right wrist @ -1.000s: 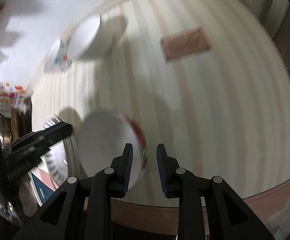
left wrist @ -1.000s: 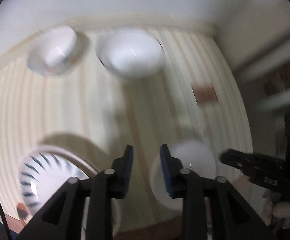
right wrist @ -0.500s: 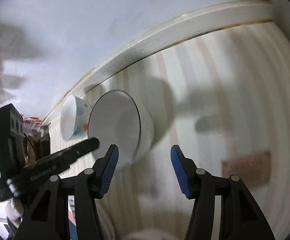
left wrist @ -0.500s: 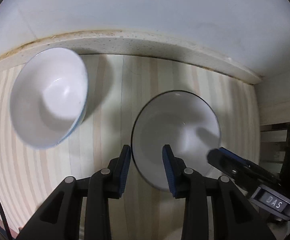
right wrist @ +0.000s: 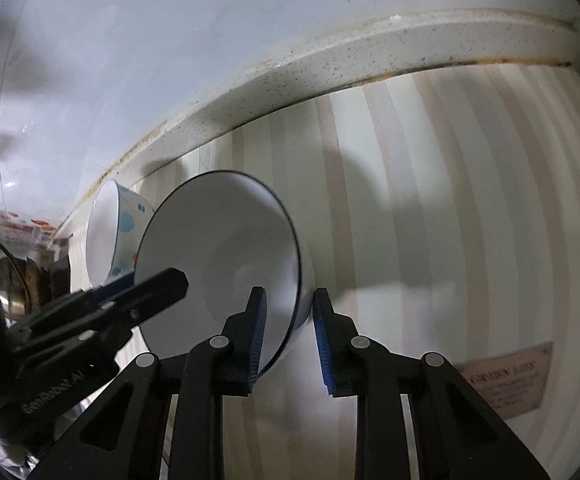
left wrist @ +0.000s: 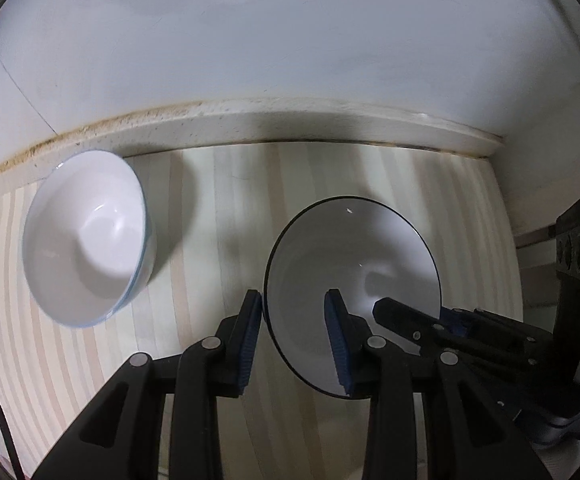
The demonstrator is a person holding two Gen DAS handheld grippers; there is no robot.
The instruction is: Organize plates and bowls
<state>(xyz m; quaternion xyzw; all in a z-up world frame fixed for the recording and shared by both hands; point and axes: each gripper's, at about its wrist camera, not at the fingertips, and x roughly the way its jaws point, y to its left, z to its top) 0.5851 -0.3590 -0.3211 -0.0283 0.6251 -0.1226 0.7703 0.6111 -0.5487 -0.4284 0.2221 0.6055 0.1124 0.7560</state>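
Both grippers pinch the dark-rimmed bowl (left wrist: pixel 354 276) at mid-frame: left gripper (left wrist: pixel 294 328) and right gripper (right wrist: pixel 287 324), which just closed. Only the right view shows dots on the other bowl (right wrist: pixel 109 232).

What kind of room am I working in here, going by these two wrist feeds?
Most likely a home kitchen counter. A speckled stone backsplash ledge runs under a white wall, a striped mat covers the surface, and two bowls sit on it: a dark-rimmed bowl and a blue-rimmed bowl.
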